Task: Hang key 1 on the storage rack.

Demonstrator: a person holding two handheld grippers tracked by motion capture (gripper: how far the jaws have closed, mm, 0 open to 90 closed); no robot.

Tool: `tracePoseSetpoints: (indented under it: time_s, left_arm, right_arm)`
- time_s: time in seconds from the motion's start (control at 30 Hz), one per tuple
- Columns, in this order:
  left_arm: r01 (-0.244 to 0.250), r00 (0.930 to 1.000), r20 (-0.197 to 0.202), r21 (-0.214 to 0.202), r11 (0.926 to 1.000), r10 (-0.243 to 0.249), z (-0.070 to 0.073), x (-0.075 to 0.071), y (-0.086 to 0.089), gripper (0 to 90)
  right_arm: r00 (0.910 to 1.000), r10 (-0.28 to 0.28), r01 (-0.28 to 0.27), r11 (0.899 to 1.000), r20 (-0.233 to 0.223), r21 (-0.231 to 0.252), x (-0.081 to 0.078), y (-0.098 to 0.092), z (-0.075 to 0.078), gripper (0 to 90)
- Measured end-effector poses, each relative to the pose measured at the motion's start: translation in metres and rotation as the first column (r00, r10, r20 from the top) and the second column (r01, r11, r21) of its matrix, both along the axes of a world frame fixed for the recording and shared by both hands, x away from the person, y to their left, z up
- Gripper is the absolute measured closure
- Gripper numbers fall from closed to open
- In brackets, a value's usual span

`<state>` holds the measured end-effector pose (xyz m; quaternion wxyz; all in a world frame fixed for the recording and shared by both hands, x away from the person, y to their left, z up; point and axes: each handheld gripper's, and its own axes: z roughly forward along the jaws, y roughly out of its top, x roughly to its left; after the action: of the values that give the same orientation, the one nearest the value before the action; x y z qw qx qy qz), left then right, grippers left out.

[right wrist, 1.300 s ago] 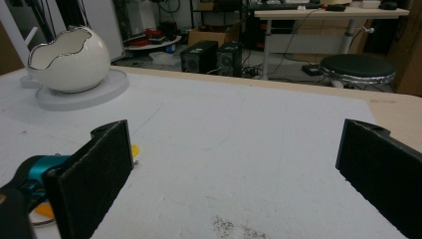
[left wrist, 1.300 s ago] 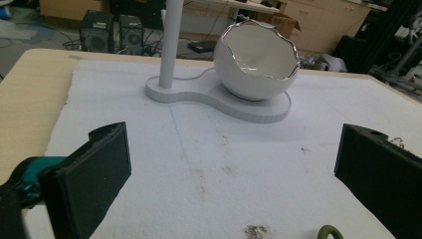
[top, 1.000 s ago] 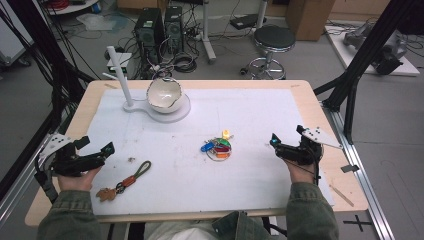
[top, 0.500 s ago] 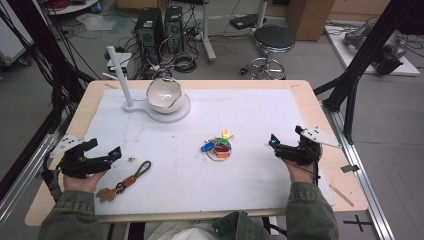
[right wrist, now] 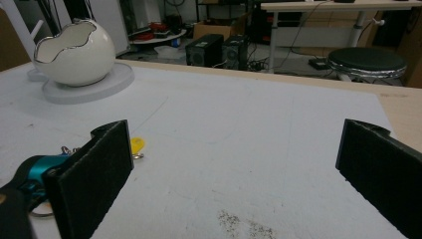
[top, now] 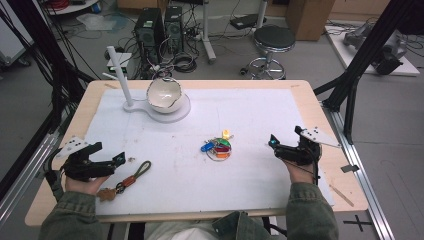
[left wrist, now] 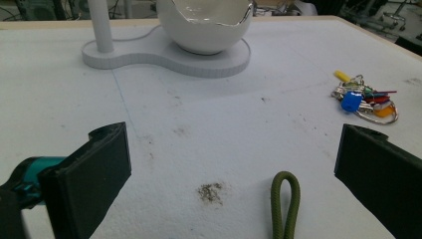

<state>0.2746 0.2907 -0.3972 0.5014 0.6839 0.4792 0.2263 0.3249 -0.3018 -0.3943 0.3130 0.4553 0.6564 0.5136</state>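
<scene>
A bunch of keys [top: 217, 146] with coloured tags lies mid-table, also seen in the left gripper view as keys [left wrist: 366, 97] at the far right. An olive cord lanyard [top: 135, 175] with a brown fob lies at the front left. Its loop [left wrist: 286, 201] lies just ahead of my left gripper [left wrist: 231, 164], between the wide-apart jaws. In the high view my left gripper [top: 110, 152] is open, just left of the lanyard. My right gripper [top: 285, 136] is open and empty, right of the keys. Its own view [right wrist: 234, 164] shows a yellow key tag [right wrist: 137, 145] beside the left jaw.
A white egg-shaped bowl [top: 162, 94] sits on a white stand [top: 150, 107] with an upright post [top: 120, 75] at the back left. A white mat [top: 250, 110] covers the wooden table. A stool [top: 272, 40] and computer towers stand on the floor beyond.
My left gripper has shifted a little to the right, closer to the lanyard. The right gripper has barely moved.
</scene>
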Motion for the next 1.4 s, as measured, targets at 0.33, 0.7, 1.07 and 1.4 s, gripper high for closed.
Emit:
tracePoseSetpoints:
  time_s: [0.33,0.7,1.07,1.4]
  left_arm:
    - [0.057,0.9977,-0.038,0.031,0.9979,-0.056,-0.003,0.000,-0.007,1.7]
    - [0.125,0.9885,-0.095,0.075,0.9892,-0.118,-0.006,0.001,-0.015,1.8]
    - [0.177,0.9750,-0.157,0.121,0.9768,-0.157,-0.006,0.001,-0.026,1.8]
    - [0.236,0.9596,-0.199,0.181,0.9549,-0.199,-0.005,-0.002,-0.036,1.8]
  right_arm:
    - [1.0000,0.003,-0.003,1.000,-0.001,-0.001,0.000,0.001,0.000,0.6]
    - [0.9999,0.013,-0.013,1.000,-0.004,-0.002,0.000,0.001,0.000,0.6]
    - [0.9998,0.017,-0.017,1.000,-0.008,-0.001,0.001,0.002,-0.001,0.6]
    - [0.9999,0.016,-0.016,1.000,-0.004,-0.003,0.001,0.001,-0.001,0.6]
